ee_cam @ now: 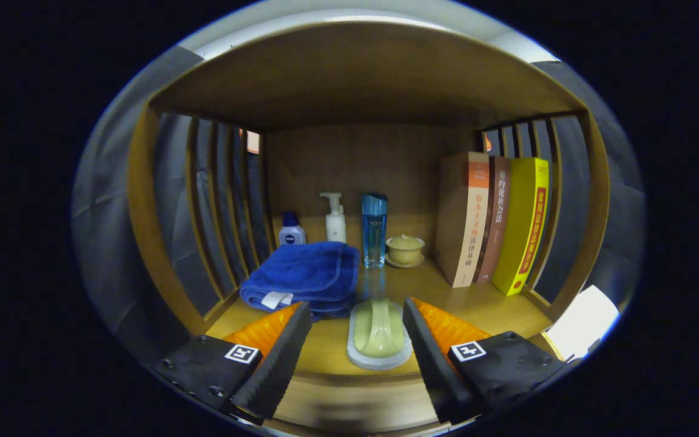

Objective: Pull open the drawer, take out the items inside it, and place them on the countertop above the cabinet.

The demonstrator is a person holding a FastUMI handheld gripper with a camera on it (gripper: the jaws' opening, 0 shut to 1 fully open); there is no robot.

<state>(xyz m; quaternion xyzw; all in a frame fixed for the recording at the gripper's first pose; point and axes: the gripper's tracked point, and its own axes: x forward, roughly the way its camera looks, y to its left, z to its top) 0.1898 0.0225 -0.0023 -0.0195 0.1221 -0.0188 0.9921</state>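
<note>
**Jaws wide, brush between them on countertop**

Gripper (355, 349) fingers spread wide, gripping nothing; pale-green scrub brush on grey pad (379, 334) sits on wooden countertop (483, 303) betw. them. Folded blue towel (304, 276) beyond. Judged: placing step; next, back out, return to drawer.

Blue towel (304, 276), yellow book (524, 226)
</note>
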